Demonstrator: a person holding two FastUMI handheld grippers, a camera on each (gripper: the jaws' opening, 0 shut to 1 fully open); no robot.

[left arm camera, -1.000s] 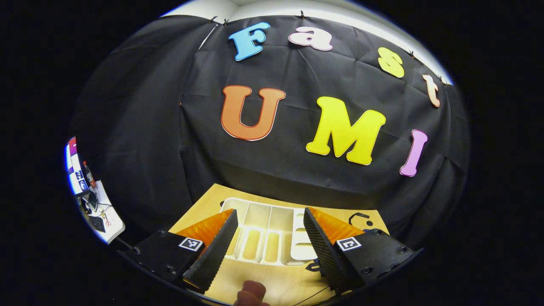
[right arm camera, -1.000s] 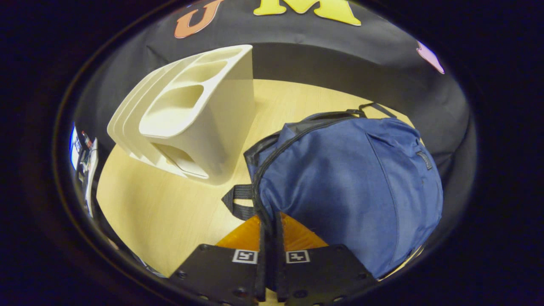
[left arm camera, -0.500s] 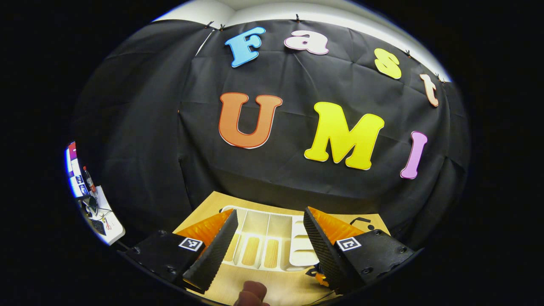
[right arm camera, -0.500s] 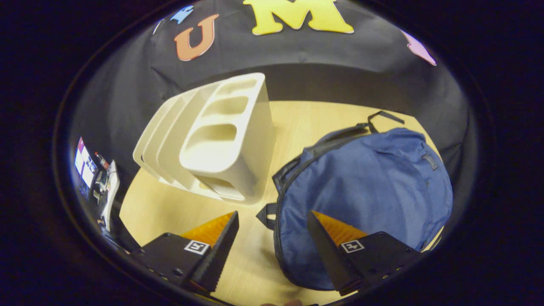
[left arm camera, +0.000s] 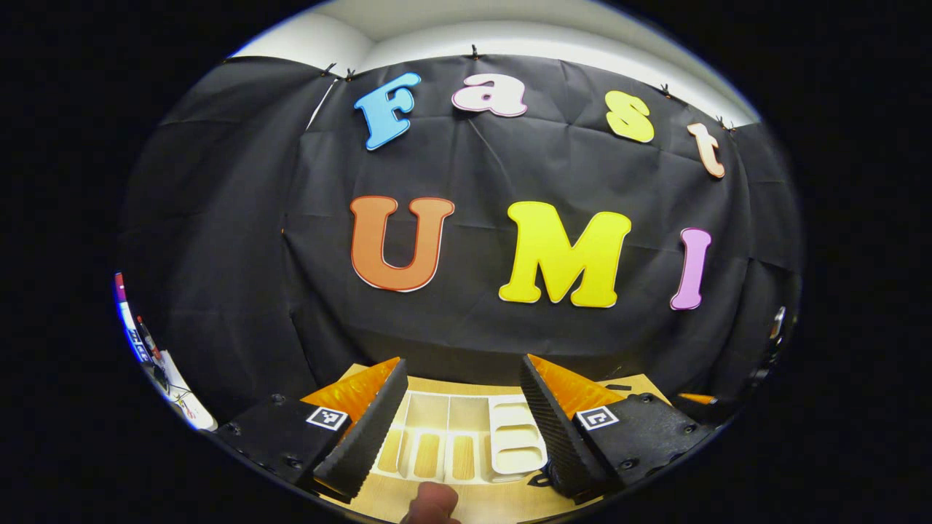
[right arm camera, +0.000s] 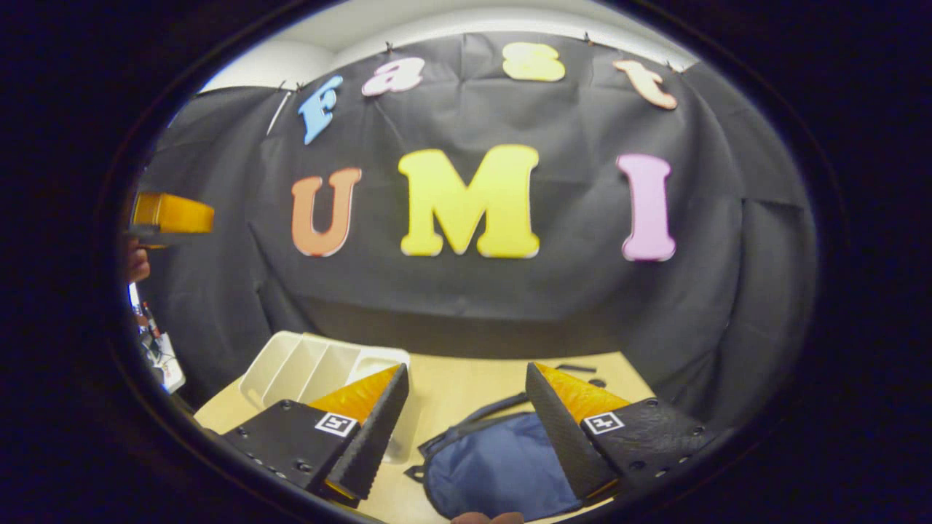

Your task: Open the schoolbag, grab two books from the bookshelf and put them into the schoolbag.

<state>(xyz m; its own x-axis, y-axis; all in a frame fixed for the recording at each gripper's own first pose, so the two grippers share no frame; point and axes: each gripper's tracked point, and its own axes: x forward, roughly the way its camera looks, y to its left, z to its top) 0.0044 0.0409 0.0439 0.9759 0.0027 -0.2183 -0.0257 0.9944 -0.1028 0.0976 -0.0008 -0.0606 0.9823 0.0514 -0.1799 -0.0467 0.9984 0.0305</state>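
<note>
On the table (right arm camera: 466,378), low in the right gripper view: blue schoolbag (right arm camera: 495,466), beside white bookshelf (right arm camera: 313,364); shelf slots show no books. Right gripper (right arm camera: 466,429): jaws open, holding nothing, raised above the bag. Left gripper (left arm camera: 462,429): jaws open, empty, above the bookshelf. Step, judged: task appears finished or nearly so; next, withdraw.

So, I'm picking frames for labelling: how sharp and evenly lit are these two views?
Left gripper view: sharp, the bookshelf crisp and brightly lit between the open fingers of the left gripper; strong fisheye bending. Right gripper view: softer, slightly blurred overall; the schoolbag and the right gripper are dim at the bottom, and the edges darken.
</note>
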